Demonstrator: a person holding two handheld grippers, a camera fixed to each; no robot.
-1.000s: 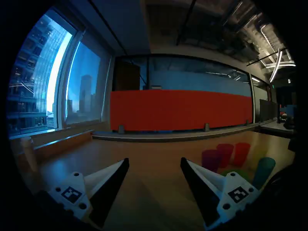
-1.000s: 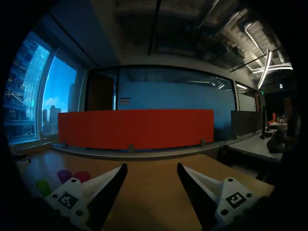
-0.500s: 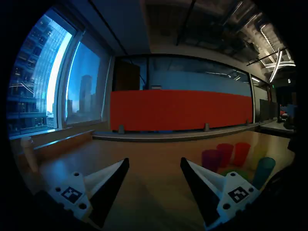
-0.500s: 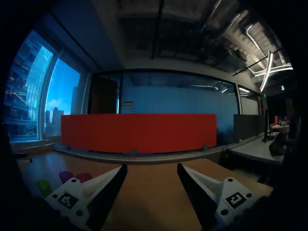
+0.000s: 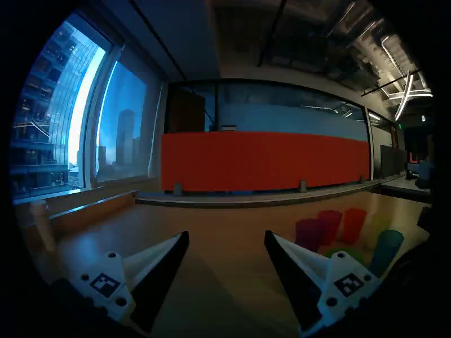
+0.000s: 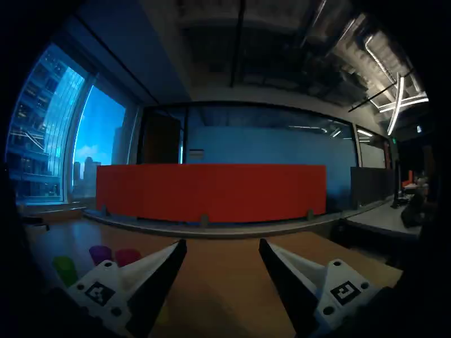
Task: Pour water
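Fingers of the left gripper (image 5: 226, 233) and right gripper (image 6: 222, 242) gape empty over the table (image 5: 225, 304). Cups (image 5: 330, 222) stand just beyond the left gripper's right finger.

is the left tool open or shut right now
Open. In the left gripper view, the left tool has its two fingers spread wide apart, with bare wooden table showing between them and nothing held.

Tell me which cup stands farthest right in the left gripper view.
The teal cup; the purple cup, magenta cup and orange cup all stand left of it, farther back.
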